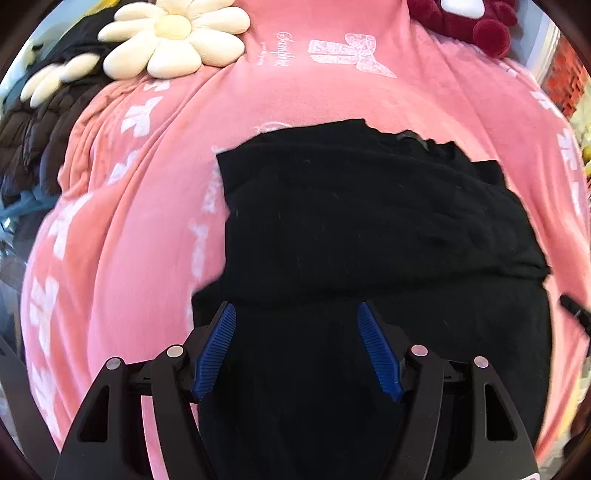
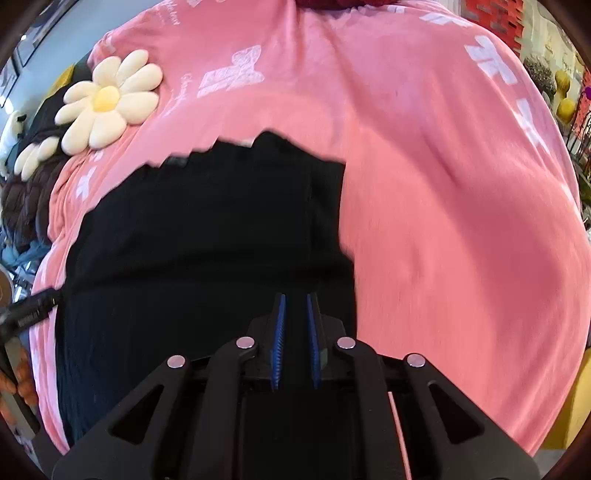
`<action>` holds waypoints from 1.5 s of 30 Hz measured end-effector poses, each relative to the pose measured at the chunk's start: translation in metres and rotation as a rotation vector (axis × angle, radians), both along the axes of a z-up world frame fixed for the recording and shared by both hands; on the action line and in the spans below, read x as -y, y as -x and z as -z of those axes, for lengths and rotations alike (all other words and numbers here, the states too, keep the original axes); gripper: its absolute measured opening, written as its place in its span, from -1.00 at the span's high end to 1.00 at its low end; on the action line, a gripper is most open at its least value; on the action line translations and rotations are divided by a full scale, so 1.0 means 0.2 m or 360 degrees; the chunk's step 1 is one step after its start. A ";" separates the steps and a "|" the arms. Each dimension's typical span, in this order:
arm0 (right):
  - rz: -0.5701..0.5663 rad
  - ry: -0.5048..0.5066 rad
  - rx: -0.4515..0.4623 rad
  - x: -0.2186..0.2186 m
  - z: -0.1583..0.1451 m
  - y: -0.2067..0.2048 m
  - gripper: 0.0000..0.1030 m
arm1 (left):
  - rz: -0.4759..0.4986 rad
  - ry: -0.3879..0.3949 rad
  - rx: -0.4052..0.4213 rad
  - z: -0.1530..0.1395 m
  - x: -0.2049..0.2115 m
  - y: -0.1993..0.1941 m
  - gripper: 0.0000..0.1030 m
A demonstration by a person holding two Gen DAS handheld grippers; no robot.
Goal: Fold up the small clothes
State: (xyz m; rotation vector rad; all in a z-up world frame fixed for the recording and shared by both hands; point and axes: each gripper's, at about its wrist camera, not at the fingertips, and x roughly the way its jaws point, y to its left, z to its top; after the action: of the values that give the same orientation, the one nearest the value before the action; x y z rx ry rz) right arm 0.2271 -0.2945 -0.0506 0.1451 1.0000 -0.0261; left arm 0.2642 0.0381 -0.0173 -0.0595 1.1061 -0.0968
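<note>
A black garment lies partly folded on a pink blanket. Its far part is doubled over the near part. My left gripper is open and empty, hovering over the near left part of the garment. In the right wrist view the same garment fills the left half. My right gripper is over its near right edge, jaws nearly closed with a narrow gap; black fabric lies under and between them, and a grip cannot be told. The other gripper's tip shows at the left edge.
A cream daisy cushion and a dark puffy jacket lie at the far left. A dark red plush toy sits at the far right. The pink blanket spreads wide to the right of the garment.
</note>
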 end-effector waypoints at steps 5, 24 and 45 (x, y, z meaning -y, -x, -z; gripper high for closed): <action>0.0023 -0.0047 -0.0086 0.03 0.05 0.28 0.63 | 0.0028 0.0025 -0.0040 -0.02 -0.02 0.27 -0.31; -0.0047 -0.0146 -0.0627 0.20 0.24 0.95 -0.24 | 0.0020 0.0240 -0.0730 0.25 -0.32 0.90 -0.35; -0.0178 -0.0246 -0.0382 0.21 -0.15 1.10 0.91 | 0.0166 0.0614 -0.0621 0.01 -0.38 1.10 0.88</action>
State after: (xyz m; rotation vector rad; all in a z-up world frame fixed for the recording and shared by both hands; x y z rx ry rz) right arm 0.0070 -0.3371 -0.0199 0.2309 1.2490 0.1390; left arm 0.0442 0.1146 -0.0189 -0.3788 1.4679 -0.4052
